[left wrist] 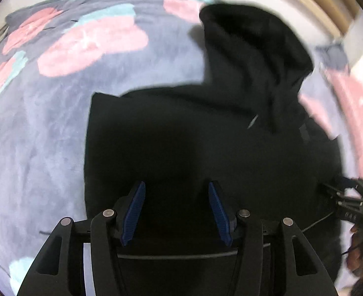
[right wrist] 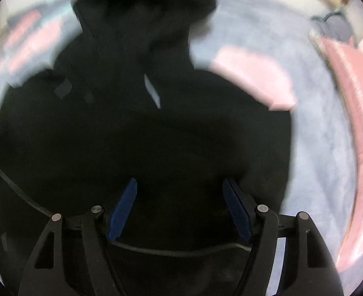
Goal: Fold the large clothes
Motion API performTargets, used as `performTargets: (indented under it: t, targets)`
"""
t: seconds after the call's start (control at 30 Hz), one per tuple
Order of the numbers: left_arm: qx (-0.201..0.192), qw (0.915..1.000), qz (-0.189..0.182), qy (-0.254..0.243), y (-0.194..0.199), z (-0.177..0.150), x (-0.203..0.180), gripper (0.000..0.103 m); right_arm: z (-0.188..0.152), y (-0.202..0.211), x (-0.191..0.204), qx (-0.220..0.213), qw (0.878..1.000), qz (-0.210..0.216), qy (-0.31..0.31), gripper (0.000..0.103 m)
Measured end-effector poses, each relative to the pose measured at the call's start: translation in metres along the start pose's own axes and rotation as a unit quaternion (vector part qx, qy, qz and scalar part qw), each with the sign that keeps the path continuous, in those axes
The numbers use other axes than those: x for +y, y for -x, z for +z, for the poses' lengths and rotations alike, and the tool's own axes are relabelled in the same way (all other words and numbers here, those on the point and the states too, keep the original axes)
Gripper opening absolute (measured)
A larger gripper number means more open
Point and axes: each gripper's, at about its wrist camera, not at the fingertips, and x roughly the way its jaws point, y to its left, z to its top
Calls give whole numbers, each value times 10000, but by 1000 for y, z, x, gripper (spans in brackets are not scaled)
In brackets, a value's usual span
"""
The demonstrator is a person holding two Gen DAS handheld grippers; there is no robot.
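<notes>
Lying spread across a plush grey-blue blanket with pink and teal blotches (left wrist: 45, 128): a large black hooded garment of soft fabric (left wrist: 181, 135), its hood reaching away toward the far edge in both wrist views. Hovering directly over the garment's near, lower portion, the left gripper (left wrist: 177, 209), blue-padded fingers (left wrist: 133, 212) spread wide apart with nothing between them but dark cloth beneath. Sitting just left of the gripper, the garment's straight side edge, with bare blanket beyond. Hanging likewise over the black cloth (right wrist: 156, 135), the right gripper (right wrist: 180, 209), its blue pads (right wrist: 122, 212) standing wide and gripping nothing; touching the fabric or floating above it, impossible to tell from either view. Running close to the right of that gripper, the garment's right edge, meeting pale blanket (right wrist: 317, 148). Showing near the neck, a small pale tag (right wrist: 152, 91). Peeking in at the right rim of the left view, the other gripper's black body (left wrist: 349, 197).
</notes>
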Motion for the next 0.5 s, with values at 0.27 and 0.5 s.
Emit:
performTargets:
  t: [0.27, 0.5]
  targets:
    - [-127, 9999, 104, -28, 3, 0, -3, 55, -1, -7, -11, 84, 9999, 130, -16, 73]
    - [-362, 9971, -621, -251, 71, -31, -1, 55, -26, 57, -23, -432, 9988, 184, 171, 73]
